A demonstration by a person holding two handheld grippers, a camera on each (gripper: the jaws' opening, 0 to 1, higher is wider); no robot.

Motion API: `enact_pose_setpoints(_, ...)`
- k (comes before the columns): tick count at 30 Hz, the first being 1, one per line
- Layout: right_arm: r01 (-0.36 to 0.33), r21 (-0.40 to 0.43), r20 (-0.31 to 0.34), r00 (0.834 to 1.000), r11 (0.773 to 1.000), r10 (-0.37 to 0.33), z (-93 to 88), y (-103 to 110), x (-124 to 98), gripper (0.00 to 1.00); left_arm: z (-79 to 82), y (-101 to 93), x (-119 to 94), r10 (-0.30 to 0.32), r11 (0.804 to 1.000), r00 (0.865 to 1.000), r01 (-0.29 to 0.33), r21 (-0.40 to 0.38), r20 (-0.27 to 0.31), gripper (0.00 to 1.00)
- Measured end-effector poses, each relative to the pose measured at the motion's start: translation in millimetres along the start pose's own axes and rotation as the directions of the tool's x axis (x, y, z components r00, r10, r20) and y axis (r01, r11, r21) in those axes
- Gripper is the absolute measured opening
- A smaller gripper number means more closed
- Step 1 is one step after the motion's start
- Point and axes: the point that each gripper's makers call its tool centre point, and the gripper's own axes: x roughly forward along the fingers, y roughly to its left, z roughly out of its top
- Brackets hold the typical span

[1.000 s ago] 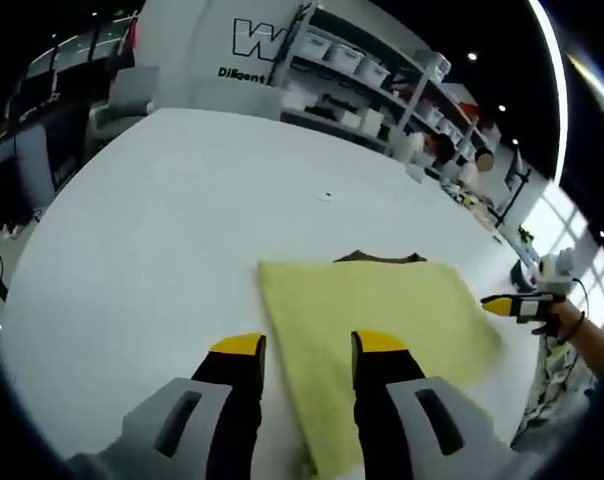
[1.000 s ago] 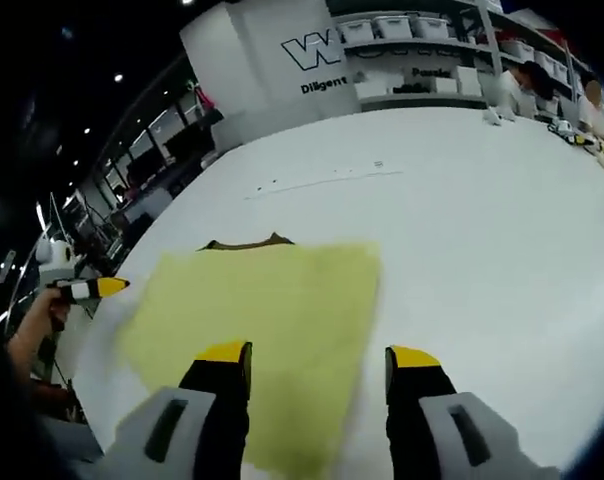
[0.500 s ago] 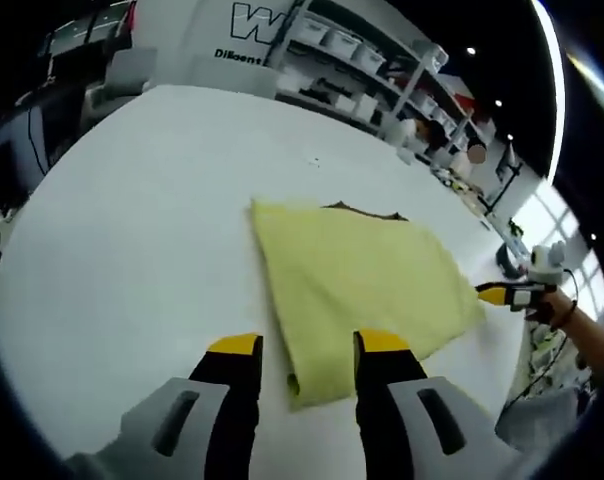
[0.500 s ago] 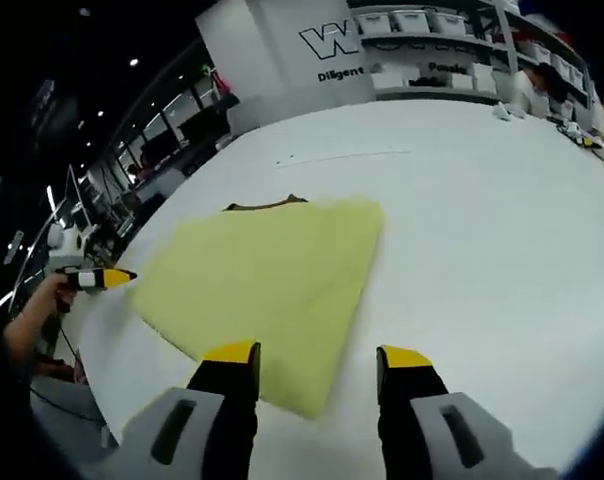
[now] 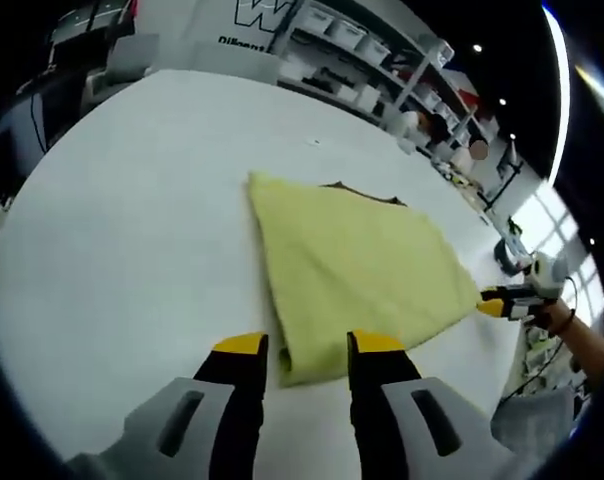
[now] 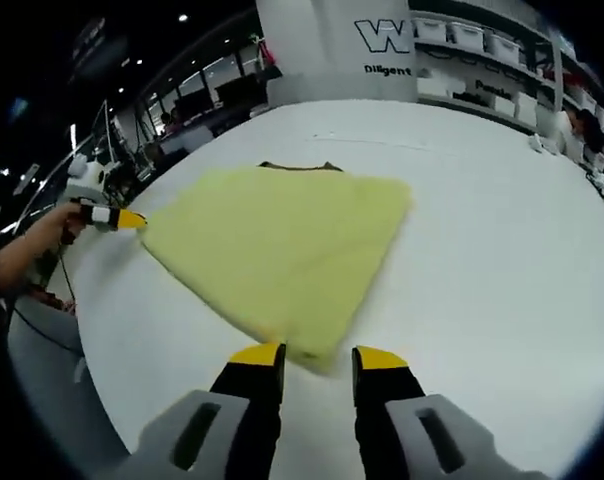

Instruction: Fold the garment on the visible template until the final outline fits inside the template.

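Observation:
A yellow garment (image 5: 357, 265) lies folded flat on the white table (image 5: 132, 230), also seen as yellow garment (image 6: 277, 235) in the right gripper view. A dark brown strip (image 5: 364, 193) peeks out at its far edge, the same dark brown strip (image 6: 302, 165) showing in the right gripper view. My left gripper (image 5: 309, 345) is open, with the cloth's near corner between its jaws. My right gripper (image 6: 319, 356) is open with a narrower gap, and another corner of the cloth lies between its tips. Each gripper appears in the other's view at a side corner: the right gripper (image 5: 504, 303) and the left gripper (image 6: 117, 216).
The white table (image 6: 502, 260) spreads wide around the garment. Shelves with bins (image 5: 382, 50) and a wall with lettering (image 6: 387, 35) stand beyond its far edge. A person's hand (image 5: 567, 325) holds the right gripper past the table's edge.
Both views have shifted, so the garment's near corners now sit between each gripper's jaws. The right gripper's jaws have drawn closer together. The garment itself lies as before.

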Motion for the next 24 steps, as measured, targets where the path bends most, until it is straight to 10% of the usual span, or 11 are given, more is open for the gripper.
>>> enact_pose_setpoints(15,0.003,-0.152,-0.005,1.0,0.988,-0.004,-2.7,-2,-3,0.0,-9.0,5.7,2,0.02,0.999,1.0,-0.021,-0.029,-0.018,0.08)
enact_pose_setpoints(24,-0.007,-0.33,-0.075,0.997,0.944,-0.019,-6.1,-10,-11,0.0,-11.3,7.3,3,0.03,0.999,0.999,-0.03,0.014,-0.028,0.01)
